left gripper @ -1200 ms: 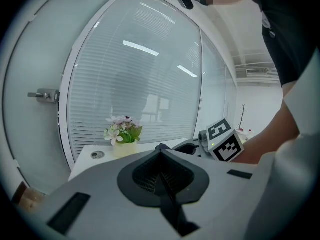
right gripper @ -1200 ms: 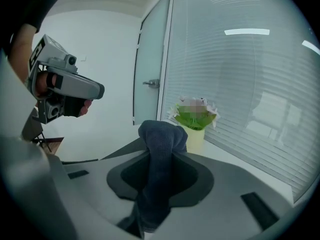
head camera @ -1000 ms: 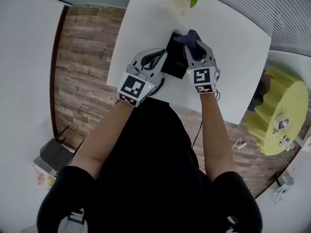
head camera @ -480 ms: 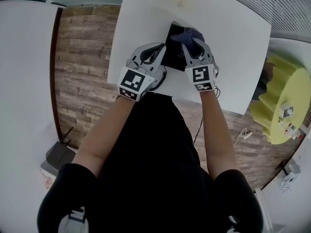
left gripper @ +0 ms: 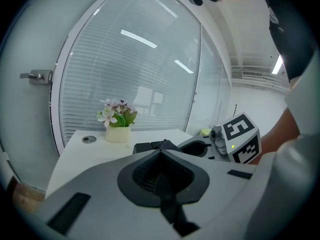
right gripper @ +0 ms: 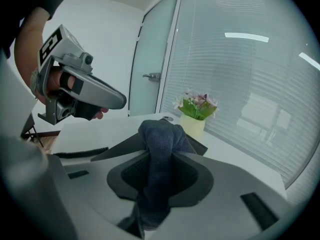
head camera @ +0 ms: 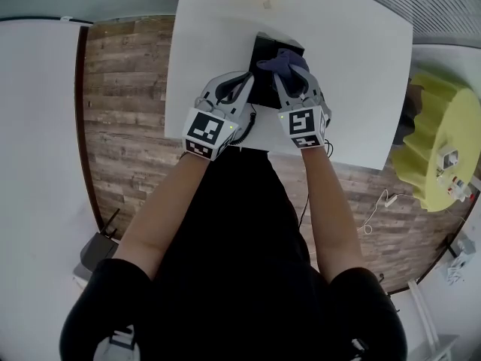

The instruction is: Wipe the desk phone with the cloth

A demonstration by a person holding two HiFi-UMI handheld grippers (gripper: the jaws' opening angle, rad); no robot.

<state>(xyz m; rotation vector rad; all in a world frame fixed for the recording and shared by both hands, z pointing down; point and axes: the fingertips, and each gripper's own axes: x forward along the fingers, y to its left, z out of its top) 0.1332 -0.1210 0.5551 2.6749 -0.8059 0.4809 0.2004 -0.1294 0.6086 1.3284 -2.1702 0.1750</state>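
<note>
Blue-grey cloth is pinched tight between the fingers of the right gripper. A bunched fold stands up past their tips and rests on the black phone, which sits on the white counter directly ahead of both pairs of fingers.

Over the last second that gripper has drawn the cloth from the phone's far right corner a little back and to the left across its top. The 2 grippers now sit closer together than they did.

The left gripper has barely shifted. Its fingers are pressed together on nothing, with their tips just beside the phone's left edge. From where I stand I cannot tell whether they touch it.

To my eye a wiping stroke is under way, with the left fingers likely there to steady the phone. The part of the phone nearer the person, between the 2 sets of fingers, looks yet to be covered.
</note>
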